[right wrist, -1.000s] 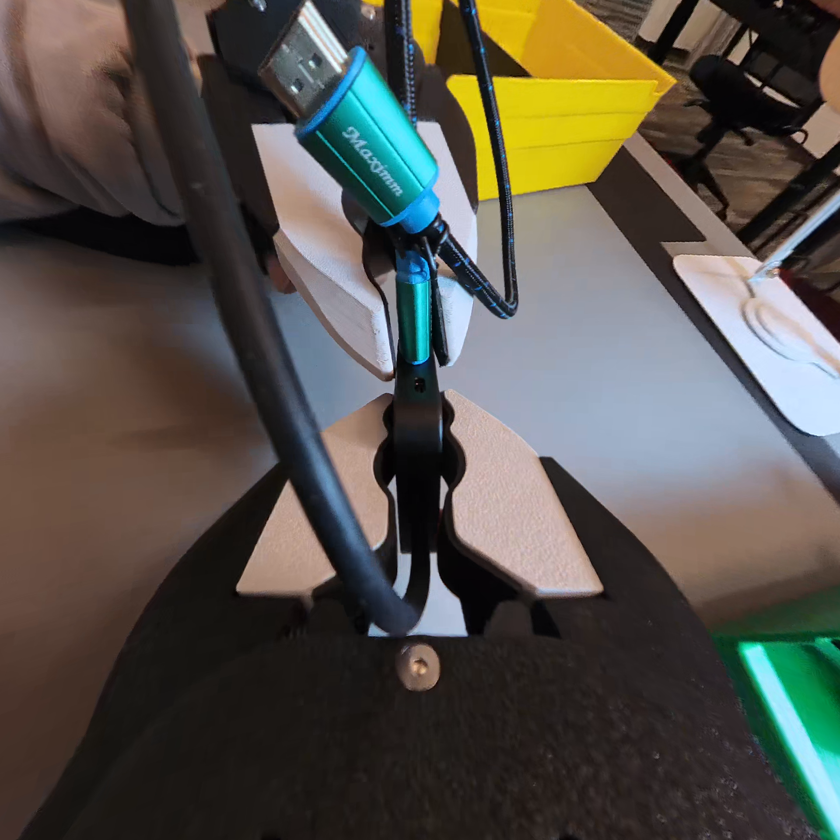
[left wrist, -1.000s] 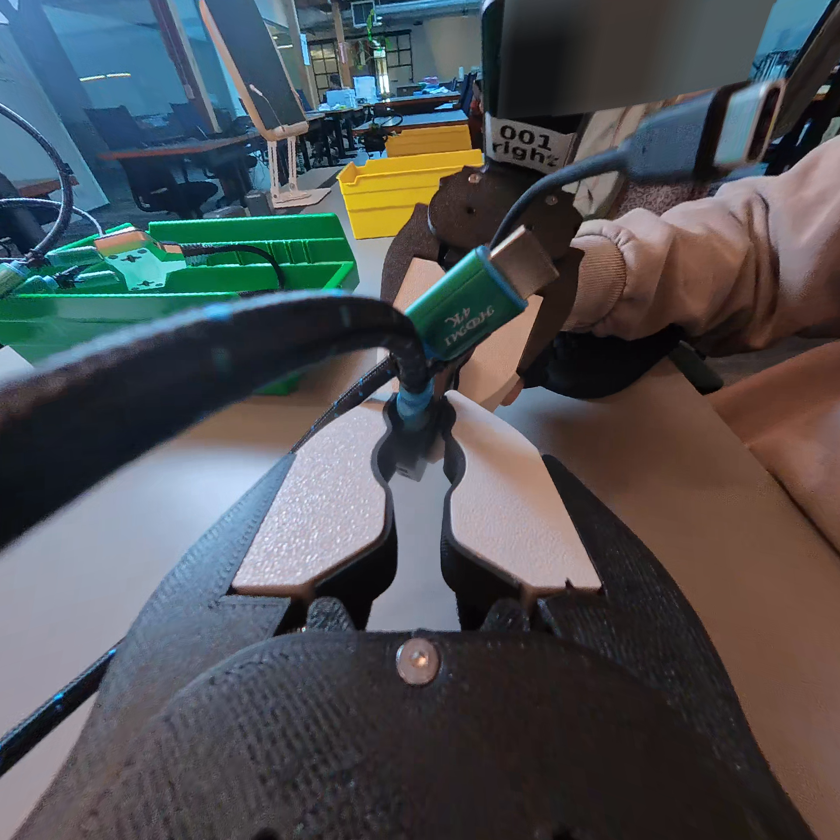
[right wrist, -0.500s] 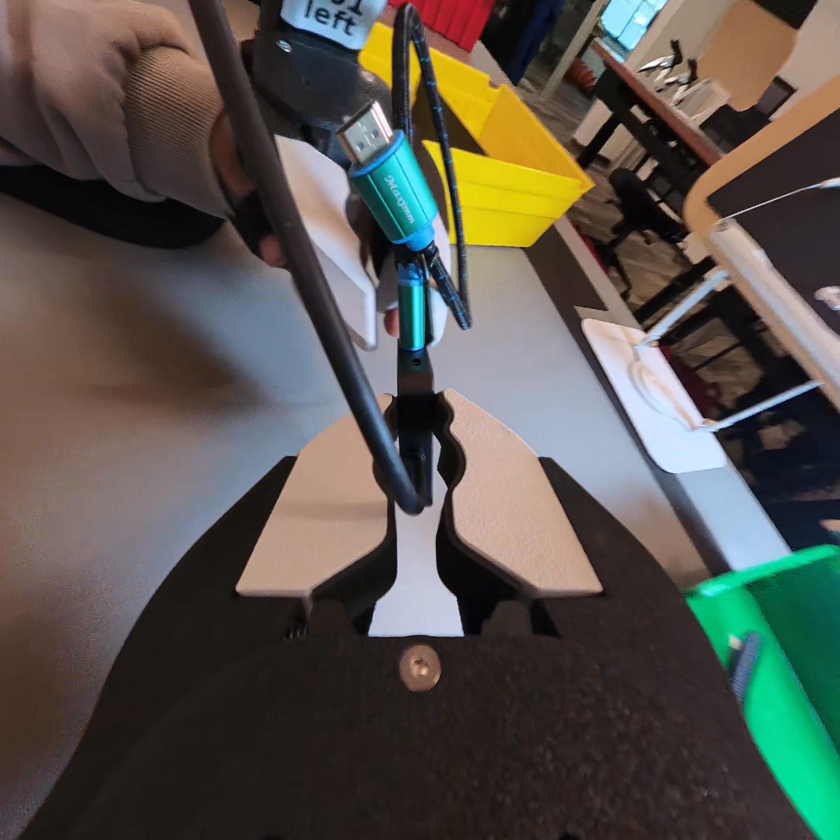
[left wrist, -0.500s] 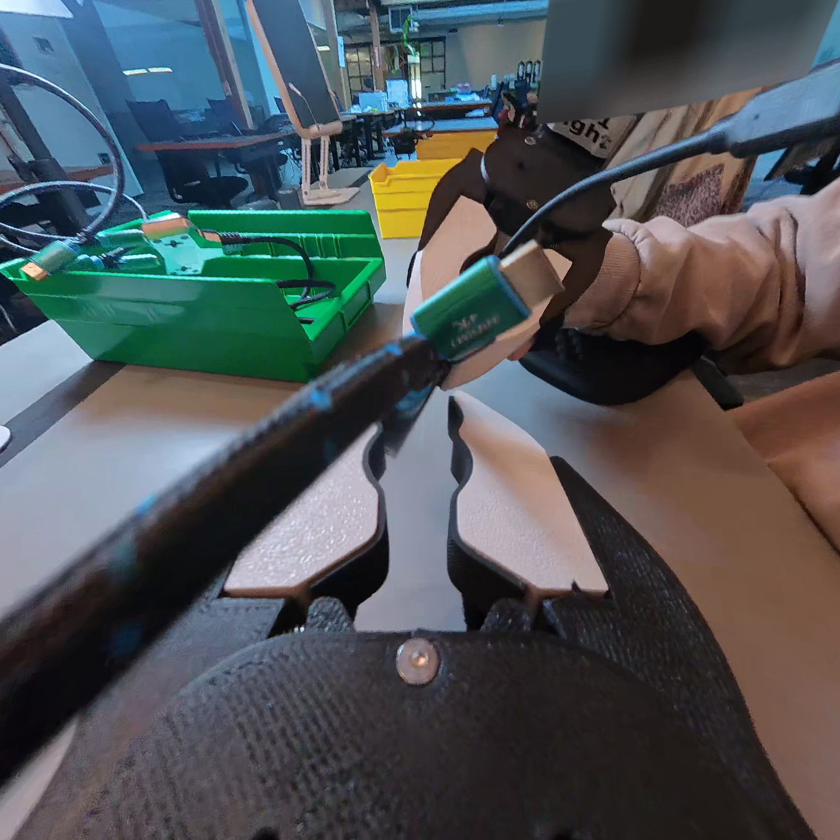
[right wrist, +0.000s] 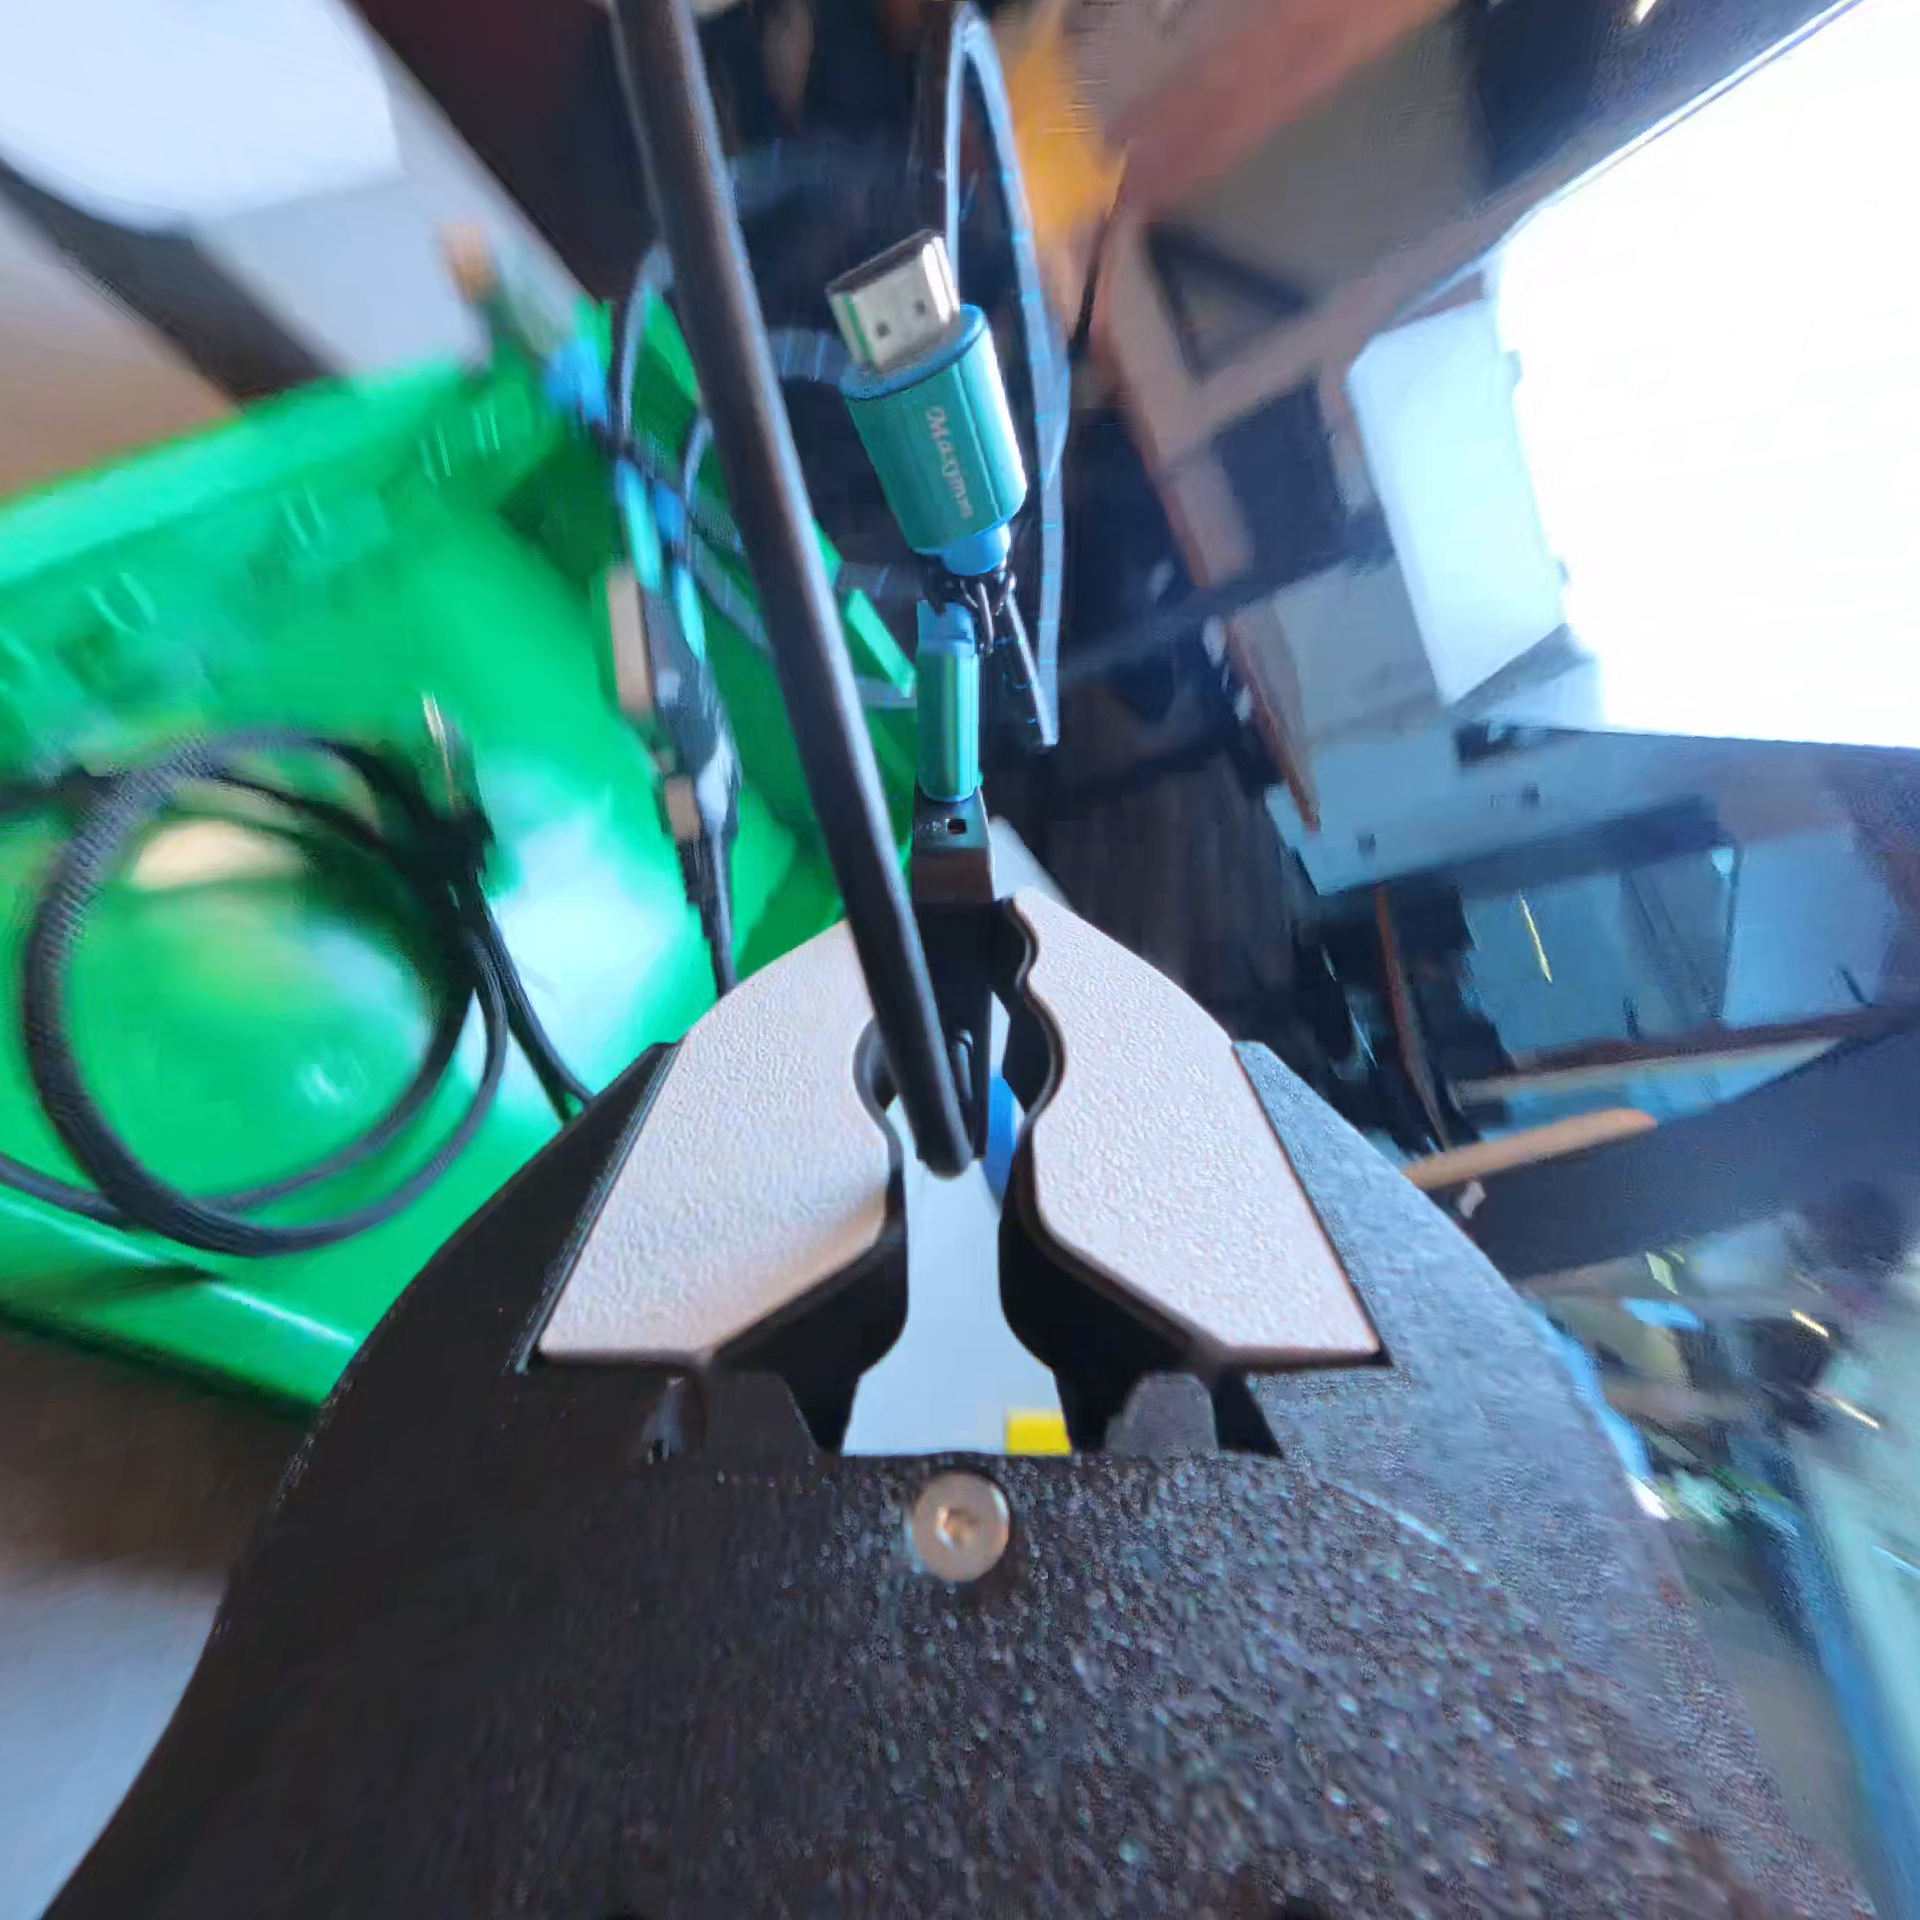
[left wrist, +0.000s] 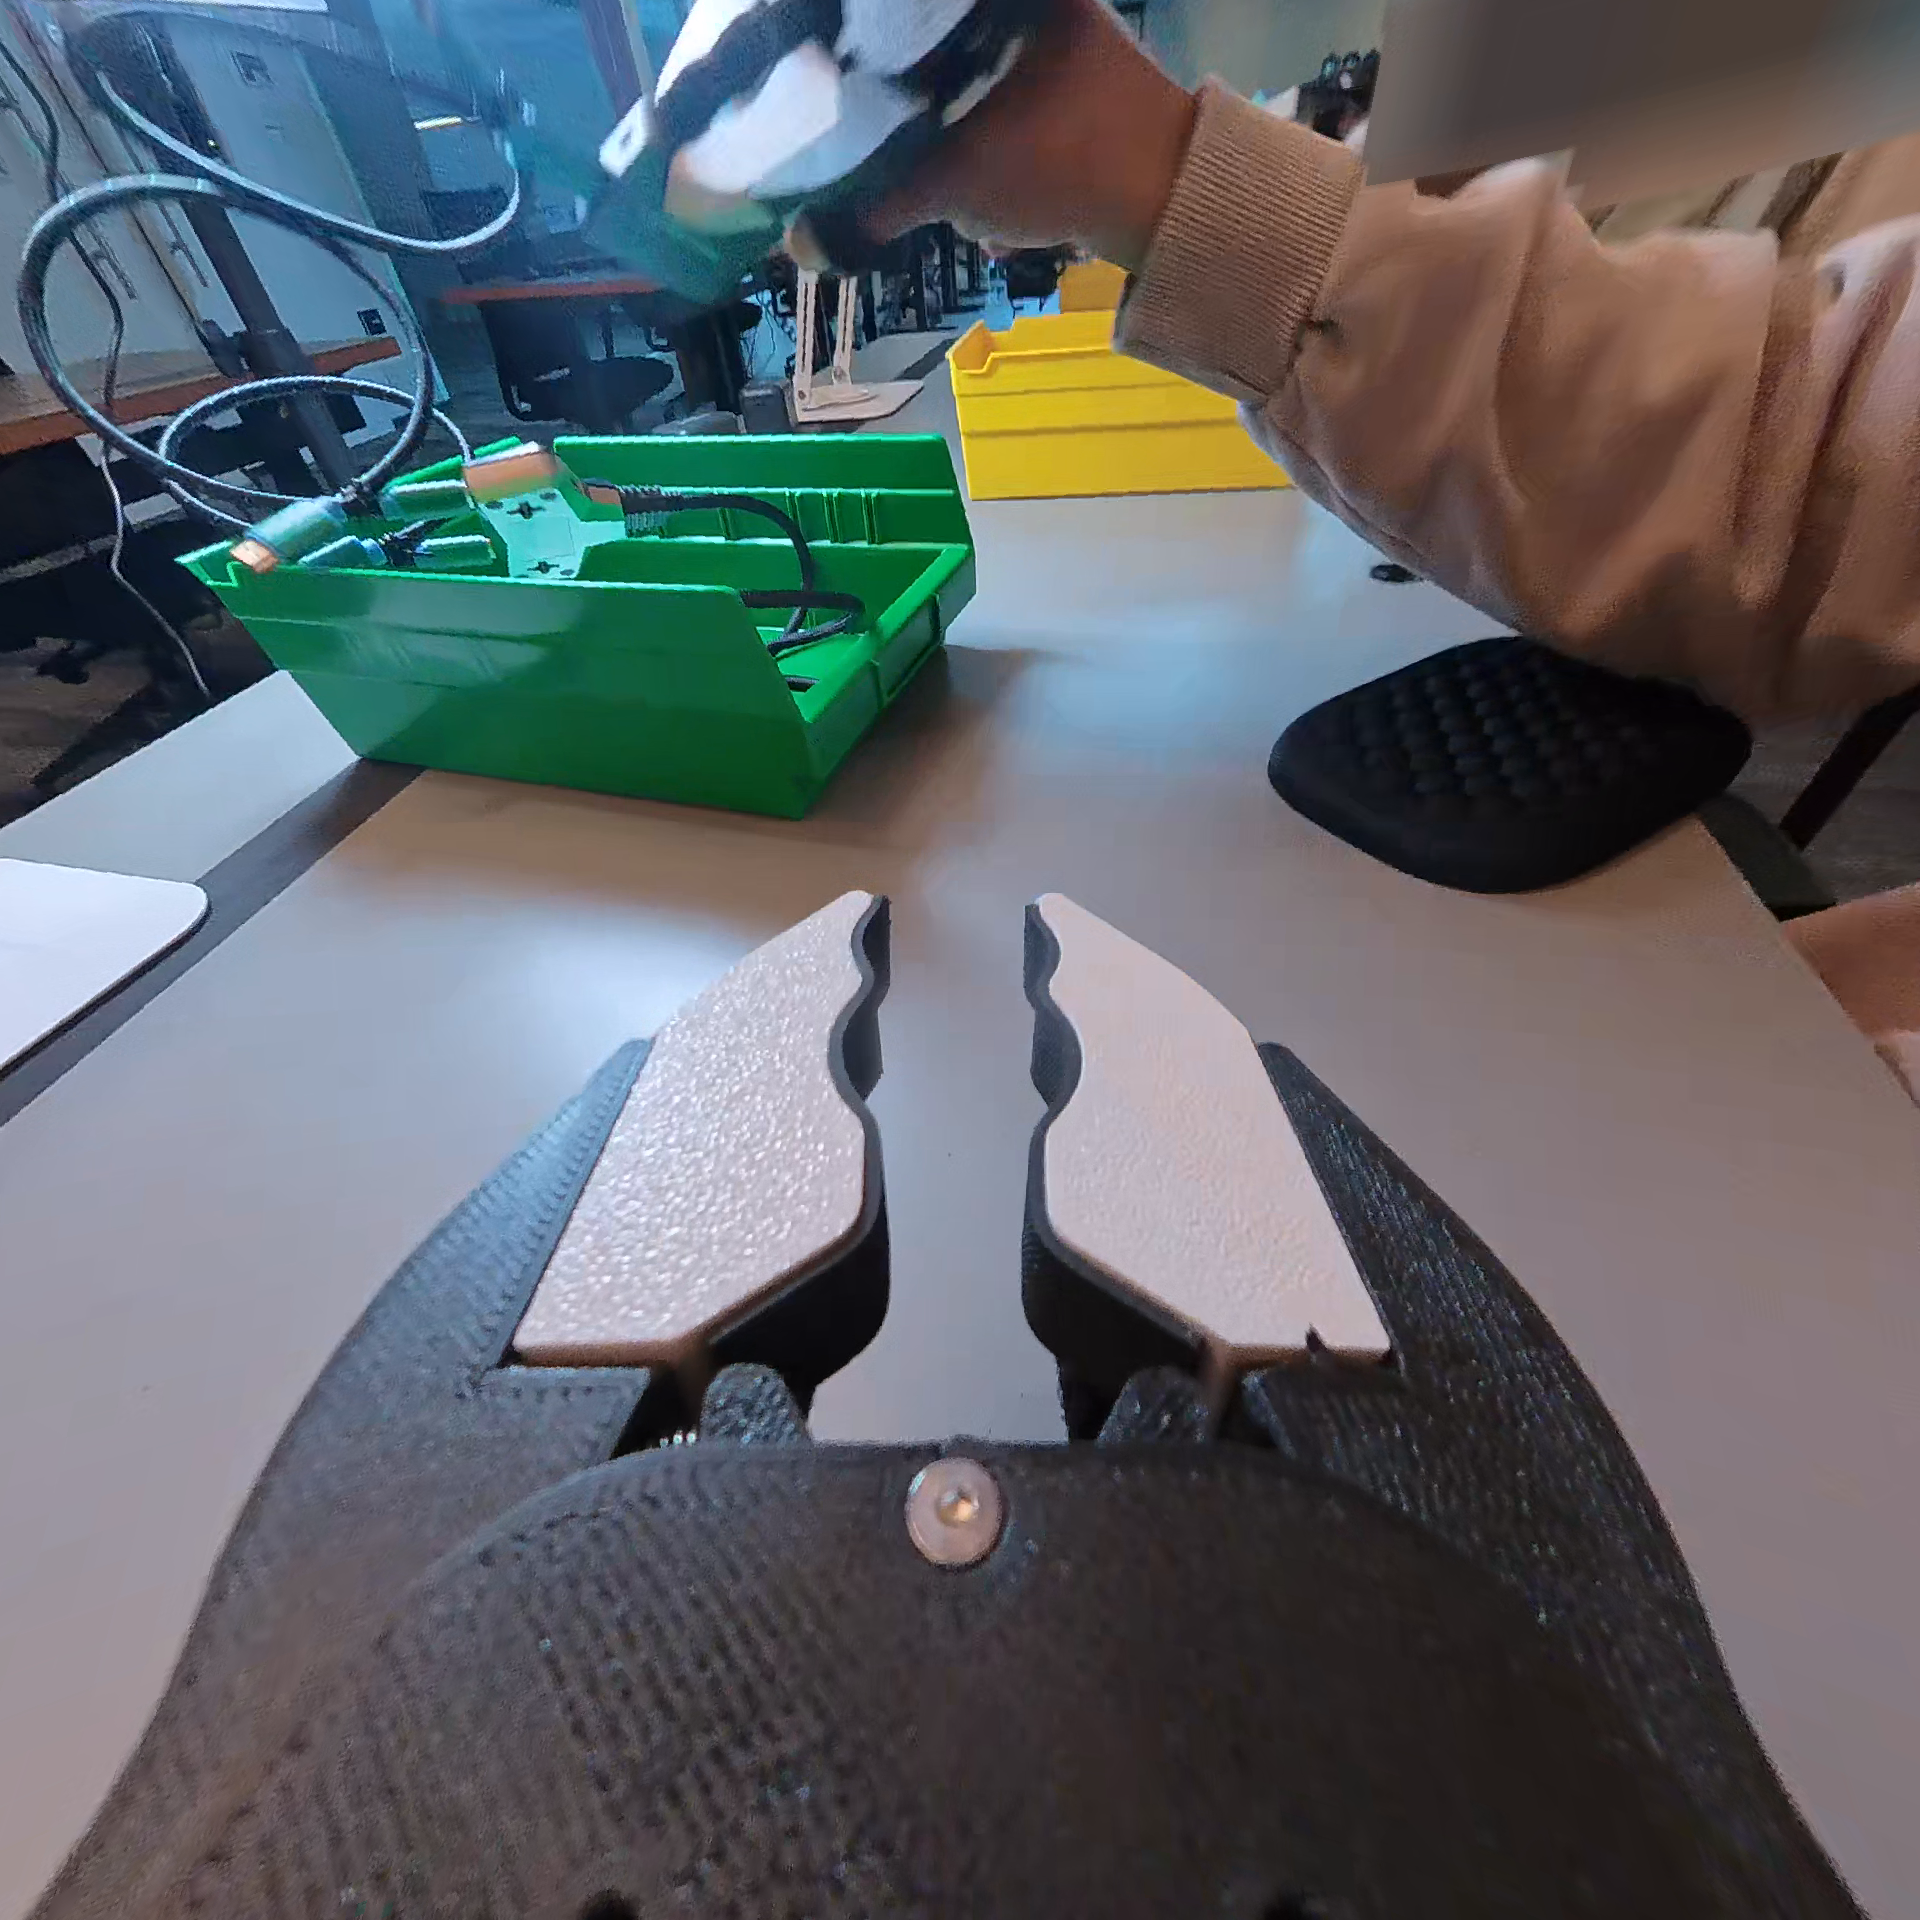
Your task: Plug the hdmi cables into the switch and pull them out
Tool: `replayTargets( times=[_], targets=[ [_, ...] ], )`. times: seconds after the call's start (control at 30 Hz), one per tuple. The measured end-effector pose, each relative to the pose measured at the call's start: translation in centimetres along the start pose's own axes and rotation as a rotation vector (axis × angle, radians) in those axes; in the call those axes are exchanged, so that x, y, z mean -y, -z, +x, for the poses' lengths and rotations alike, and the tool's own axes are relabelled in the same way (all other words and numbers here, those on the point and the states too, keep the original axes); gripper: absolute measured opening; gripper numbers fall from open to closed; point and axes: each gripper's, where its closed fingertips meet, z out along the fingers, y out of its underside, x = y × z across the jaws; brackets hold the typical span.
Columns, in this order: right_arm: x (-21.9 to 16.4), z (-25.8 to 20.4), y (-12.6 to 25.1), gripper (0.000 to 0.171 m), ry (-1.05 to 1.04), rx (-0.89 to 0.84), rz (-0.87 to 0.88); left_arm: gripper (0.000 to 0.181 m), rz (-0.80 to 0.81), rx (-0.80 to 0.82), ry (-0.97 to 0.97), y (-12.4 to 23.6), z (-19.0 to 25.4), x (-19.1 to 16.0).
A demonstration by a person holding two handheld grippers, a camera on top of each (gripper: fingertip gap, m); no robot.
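Note:
My left gripper (left wrist: 956, 914) is open and empty, low over the grey table (left wrist: 1143, 1039). My right gripper (right wrist: 948, 920) is shut on a thin black switch (right wrist: 951, 862), seen edge-on. A teal HDMI plug (right wrist: 951, 717) sits in the switch's far end. A second teal plug (right wrist: 930, 426) hangs free above it on the braided cable. A smooth black cable (right wrist: 779, 623) runs from between the fingers up out of view. In the left wrist view the right gripper (left wrist: 769, 135) is a blur, high above the green bin (left wrist: 582, 665).
The green bin holds a white and green device (left wrist: 530, 499), more teal plugs and coiled black cables (right wrist: 260, 997). A yellow bin (left wrist: 1091, 426) stands behind it. A black dimpled pad (left wrist: 1507, 758) lies at the right and a white pad (left wrist: 83, 935) at the left edge. A beige sleeve (left wrist: 1507, 364) crosses above. Spacing between my two grippers at the tips: around 35 cm.
My left gripper has opened, let go of the braided cable and drawn back. My right gripper has risen and swung over to the green bin with the switch and cable.

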Motion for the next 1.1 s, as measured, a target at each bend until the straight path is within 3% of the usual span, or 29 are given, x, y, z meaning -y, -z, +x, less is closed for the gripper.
replayTargets(
  times=[0.1,0.13,0.23,0.3,0.43,0.67,0.77,0.9,1.07,1.1],
  targets=[
    [-3.0,-5.6,-4.1,0.019,0.181,0.136,-0.182,0.025,-0.034,-0.001,-0.027,-0.3,0.2,-0.7],
    [-3.7,-7.0,-4.7,0.029,0.212,0.156,-0.209,0.026,-0.039,-0.004,-0.027,-0.4,0.3,-0.8],
    [-4.1,-9.7,-4.6,0.057,0.174,0.271,-0.207,0.029,-0.045,-0.003,-0.012,-0.4,0.3,-0.9],
    [-3.6,-10.5,-3.3,0.066,0.118,0.365,-0.175,0.030,-0.050,0.016,0.007,-0.3,-0.3,-1.1],
    [-2.9,-11.7,0.1,0.068,0.074,0.525,-0.096,0.031,-0.053,0.049,0.043,-0.1,-1.2,-1.4],
    [-3.5,-12.7,4.5,0.061,0.023,0.581,0.014,0.033,-0.103,0.148,0.017,1.0,-2.5,-1.3],
    [-4.0,-13.6,6.5,0.055,-0.024,0.653,0.065,0.036,-0.105,0.228,0.044,3.5,-3.6,-0.5],
    [-4.7,-16.8,9.7,0.042,-0.042,0.878,0.131,0.035,-0.133,0.366,0.055,9.4,-5.9,-0.4],
    [-6.3,-17.5,6.5,0.041,0.097,0.770,0.079,0.039,-0.393,0.550,0.011,17.3,-9.2,-4.8],
    [-6.2,-17.4,6.0,0.035,0.125,0.758,0.078,0.043,-0.457,0.575,0.003,18.6,-9.7,-5.7]
  ],
)
